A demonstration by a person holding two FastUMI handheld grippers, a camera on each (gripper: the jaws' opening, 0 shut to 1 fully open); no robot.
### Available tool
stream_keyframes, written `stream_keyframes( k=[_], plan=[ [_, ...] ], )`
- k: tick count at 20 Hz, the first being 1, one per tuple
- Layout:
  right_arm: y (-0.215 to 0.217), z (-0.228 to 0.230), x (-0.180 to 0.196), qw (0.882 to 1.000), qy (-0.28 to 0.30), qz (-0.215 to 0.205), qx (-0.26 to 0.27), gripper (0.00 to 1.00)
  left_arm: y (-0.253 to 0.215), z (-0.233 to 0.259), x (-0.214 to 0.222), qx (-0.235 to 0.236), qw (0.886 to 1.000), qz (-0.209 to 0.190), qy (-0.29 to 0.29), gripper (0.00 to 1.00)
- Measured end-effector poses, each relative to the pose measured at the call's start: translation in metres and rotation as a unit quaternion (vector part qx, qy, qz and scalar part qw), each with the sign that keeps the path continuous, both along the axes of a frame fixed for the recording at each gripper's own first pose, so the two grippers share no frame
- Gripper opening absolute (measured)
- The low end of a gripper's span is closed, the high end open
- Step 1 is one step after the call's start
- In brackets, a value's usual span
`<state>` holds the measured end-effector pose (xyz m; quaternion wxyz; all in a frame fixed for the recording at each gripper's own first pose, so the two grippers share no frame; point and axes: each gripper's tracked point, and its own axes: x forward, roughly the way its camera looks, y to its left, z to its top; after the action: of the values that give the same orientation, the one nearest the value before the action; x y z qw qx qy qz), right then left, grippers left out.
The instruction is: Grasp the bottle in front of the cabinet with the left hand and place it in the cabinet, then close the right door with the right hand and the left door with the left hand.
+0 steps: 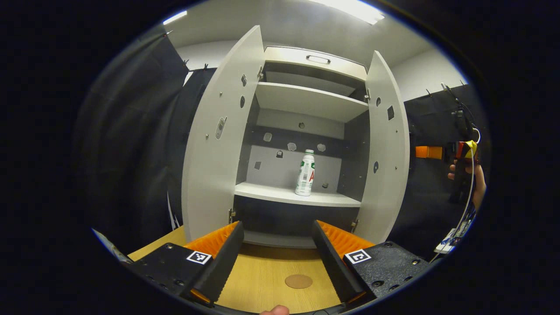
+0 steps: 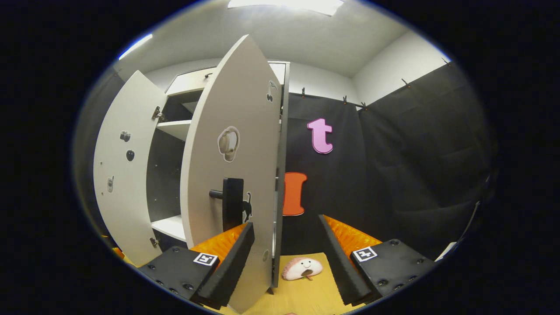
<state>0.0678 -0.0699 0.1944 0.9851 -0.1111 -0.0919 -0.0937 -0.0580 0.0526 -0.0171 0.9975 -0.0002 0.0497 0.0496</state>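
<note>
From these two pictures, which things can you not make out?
- Bottle label: too small to read in the left gripper view.
- Cabinet's lowest part: partly hidden behind the open left gripper.
- Shelves in the right gripper view: mostly hidden by the right door.
- Plush toy on the table: partly cut by the open right gripper.

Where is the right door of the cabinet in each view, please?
Left gripper view: the right door stands open right of centre, beside the shelf holding the bottle.
Right gripper view: the right door fills the centre-left, its outer face and black handle toward the camera.
Shared landmark: the open left door.
</note>
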Motion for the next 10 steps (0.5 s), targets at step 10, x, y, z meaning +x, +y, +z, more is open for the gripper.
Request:
stream_keyframes(
  k=[10],
  plan=[
    [0.093, -0.030, 0.055, 0.995, 0.022, 0.099, 0.014, 0.97, 0.053, 0.026, -0.024, -0.001, 0.997, 0.074, -0.021, 0.96]
  ],
)
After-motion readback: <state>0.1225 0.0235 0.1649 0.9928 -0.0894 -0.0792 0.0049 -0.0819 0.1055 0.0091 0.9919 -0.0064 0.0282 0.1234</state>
